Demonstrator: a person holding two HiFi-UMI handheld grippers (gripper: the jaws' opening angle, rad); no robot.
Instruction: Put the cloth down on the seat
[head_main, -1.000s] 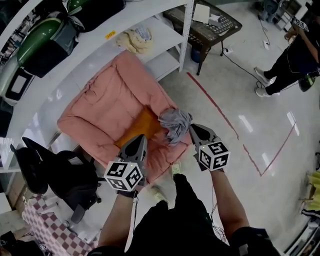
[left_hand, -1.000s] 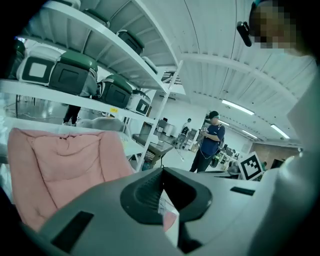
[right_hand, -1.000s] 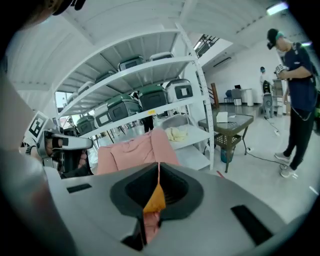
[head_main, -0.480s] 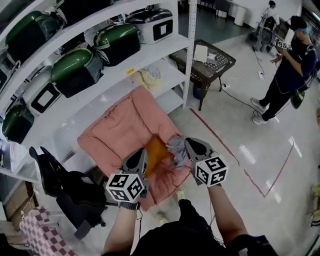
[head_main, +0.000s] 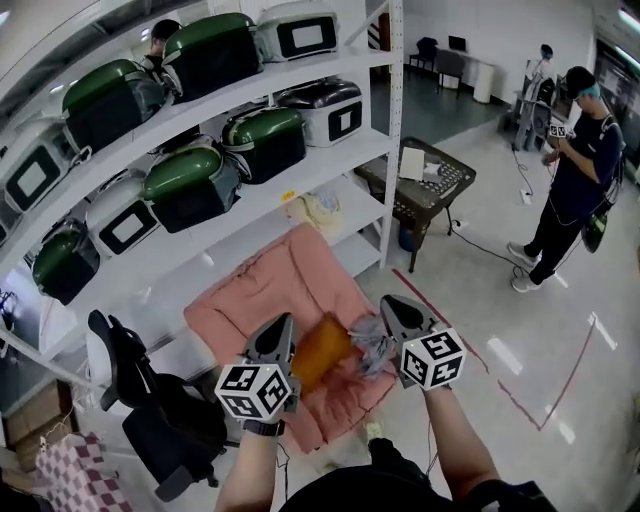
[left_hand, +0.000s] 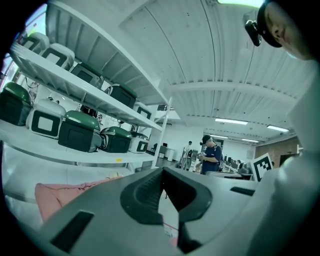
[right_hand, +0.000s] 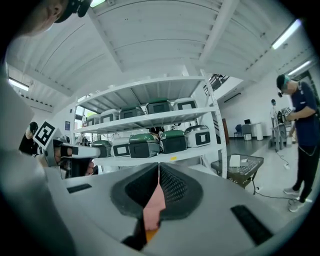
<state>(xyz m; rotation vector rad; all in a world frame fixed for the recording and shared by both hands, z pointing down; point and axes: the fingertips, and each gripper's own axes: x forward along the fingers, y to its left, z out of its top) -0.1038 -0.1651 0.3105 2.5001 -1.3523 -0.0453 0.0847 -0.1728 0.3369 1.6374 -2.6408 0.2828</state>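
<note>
Cloth (head_main: 370, 345), grey and crumpled, hangs bunched above pink seat (head_main: 265, 290).

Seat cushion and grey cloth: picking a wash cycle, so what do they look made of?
The seat cushion looks like padded textile, matte pink: puffy stitched panels. The grey cloth looks like thin soft fabric, matte: it bunches in loose folds.

we count five green cookers (head_main: 190, 185), four white cookers (head_main: 325, 105), one pink seat (head_main: 260, 290), one orange cushion (head_main: 320, 350), one gray cloth (head_main: 372, 340), one black chair (head_main: 150, 400), one wicker table (head_main: 420, 185) and two people (head_main: 580, 150) standing around.
</note>
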